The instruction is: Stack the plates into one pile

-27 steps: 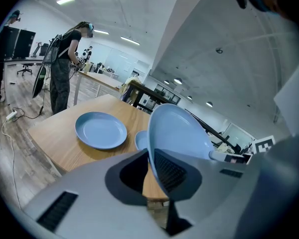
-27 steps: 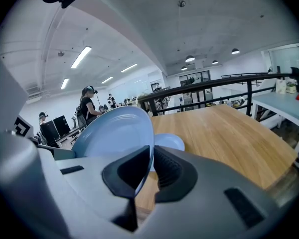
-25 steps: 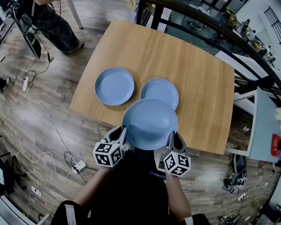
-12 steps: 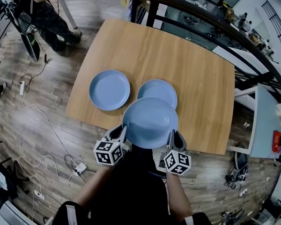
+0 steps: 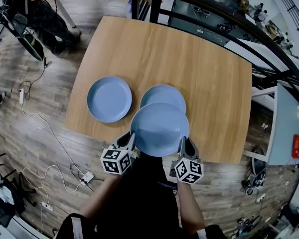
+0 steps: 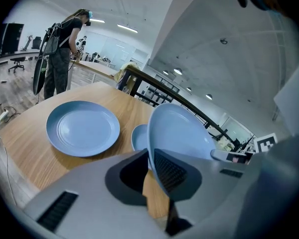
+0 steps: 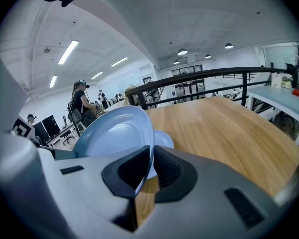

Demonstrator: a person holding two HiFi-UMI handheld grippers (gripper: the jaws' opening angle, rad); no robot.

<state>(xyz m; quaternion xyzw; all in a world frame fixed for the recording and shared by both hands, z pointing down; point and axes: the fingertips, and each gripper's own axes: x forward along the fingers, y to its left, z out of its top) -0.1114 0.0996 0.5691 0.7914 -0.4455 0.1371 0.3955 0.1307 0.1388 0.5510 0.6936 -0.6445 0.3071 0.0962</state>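
Observation:
I hold a blue plate [image 5: 159, 129] in the air between both grippers, above the table's near edge. My left gripper [image 5: 131, 142] is shut on its left rim, my right gripper [image 5: 183, 144] on its right rim. In the left gripper view the held plate [image 6: 182, 133] stands tilted, its rim pinched at the left gripper [image 6: 150, 171]. The right gripper view shows the plate's [image 7: 114, 136] edge clamped in the right gripper [image 7: 148, 171]. A smaller blue plate [image 5: 163, 94] lies on the table just beyond, partly hidden by the held one. A larger blue plate [image 5: 109, 98] lies to its left.
The wooden table [image 5: 189, 49] stretches bare beyond the plates. A dark railing [image 5: 199, 11] runs behind its far edge. A person [image 5: 35, 6] stands at the far left by another table. Cables [image 5: 45, 133] and a power strip lie on the floor to the left.
The held plate has moved forward and down with both grippers and now covers more of the smaller plate. The two plates on the table have not moved.

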